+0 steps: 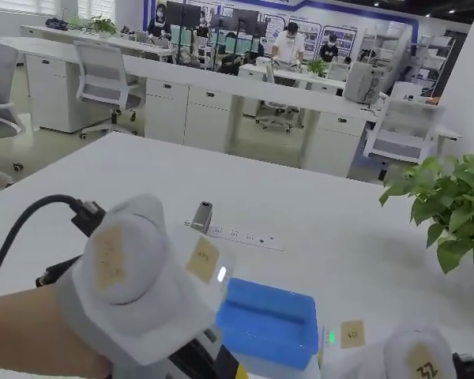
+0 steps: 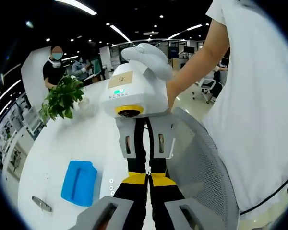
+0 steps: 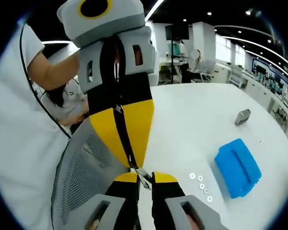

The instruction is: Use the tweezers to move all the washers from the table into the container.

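Both grippers meet tip to tip above a chair, off the table's near edge. My left gripper (image 3: 134, 165) has its yellow jaws pressed together on thin metal tweezers (image 3: 143, 176), whose end pokes out. That end sits between the nearly closed jaws of my right gripper (image 3: 145, 181). In the left gripper view the right gripper (image 2: 147, 167) faces my left gripper (image 2: 148, 180). Several small washers (image 3: 200, 184) lie in a row on the white table beside the blue container (image 3: 237, 166). The container (image 1: 268, 320) lies just beyond the grippers, and the washers (image 1: 245, 234) lie farther off.
A small metal piece (image 1: 201, 215) lies on the table (image 1: 324, 205) past the washers. A potted plant (image 1: 450, 205) stands at the right edge. A grey mesh chair (image 3: 81, 172) is under the grippers. Desks, chairs and people fill the room behind.
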The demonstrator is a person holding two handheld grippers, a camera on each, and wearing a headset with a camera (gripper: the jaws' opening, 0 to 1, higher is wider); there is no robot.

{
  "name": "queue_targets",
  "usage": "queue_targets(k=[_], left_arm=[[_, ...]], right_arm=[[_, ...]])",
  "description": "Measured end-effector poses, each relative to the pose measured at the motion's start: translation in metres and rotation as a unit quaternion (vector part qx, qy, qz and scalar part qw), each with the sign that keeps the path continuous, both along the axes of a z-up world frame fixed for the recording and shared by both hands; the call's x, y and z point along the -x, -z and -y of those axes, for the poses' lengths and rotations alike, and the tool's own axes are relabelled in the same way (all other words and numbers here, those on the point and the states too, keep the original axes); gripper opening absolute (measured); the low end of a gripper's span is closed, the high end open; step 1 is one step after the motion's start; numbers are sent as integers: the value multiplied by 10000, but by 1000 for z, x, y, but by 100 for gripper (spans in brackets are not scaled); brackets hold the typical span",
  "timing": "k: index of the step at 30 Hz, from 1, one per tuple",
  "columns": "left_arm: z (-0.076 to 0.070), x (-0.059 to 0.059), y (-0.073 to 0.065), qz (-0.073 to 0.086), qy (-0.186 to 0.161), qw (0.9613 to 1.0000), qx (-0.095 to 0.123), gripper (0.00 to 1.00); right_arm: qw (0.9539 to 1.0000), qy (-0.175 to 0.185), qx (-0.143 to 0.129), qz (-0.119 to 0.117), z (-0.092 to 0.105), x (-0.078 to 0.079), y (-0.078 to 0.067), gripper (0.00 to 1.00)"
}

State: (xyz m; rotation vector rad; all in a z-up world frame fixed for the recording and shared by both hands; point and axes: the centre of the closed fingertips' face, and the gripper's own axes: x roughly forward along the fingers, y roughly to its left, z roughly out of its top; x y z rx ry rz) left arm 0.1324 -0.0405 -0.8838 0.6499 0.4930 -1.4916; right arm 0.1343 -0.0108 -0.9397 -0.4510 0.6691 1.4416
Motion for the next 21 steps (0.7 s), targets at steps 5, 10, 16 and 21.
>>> queue_targets(k=[5,10,16,21], left_arm=[[-5,-13,1,51,-650,9976,251,0],[-15,-32,0,-11,-1916,9754,1088,15],[-50,-40,2,-272,-3427,9194,1914,35],[-84,-38,16,-120,-4434,8705,2131,55]], right_arm=[[9996,64,48,289,-1,-6,1,2],[9988,430,-135,164,-3,-20,3,2],[9946,962,-369,75,-3,-45,10,2],[9889,1356,-609,-53,-4,-66,15,2]])
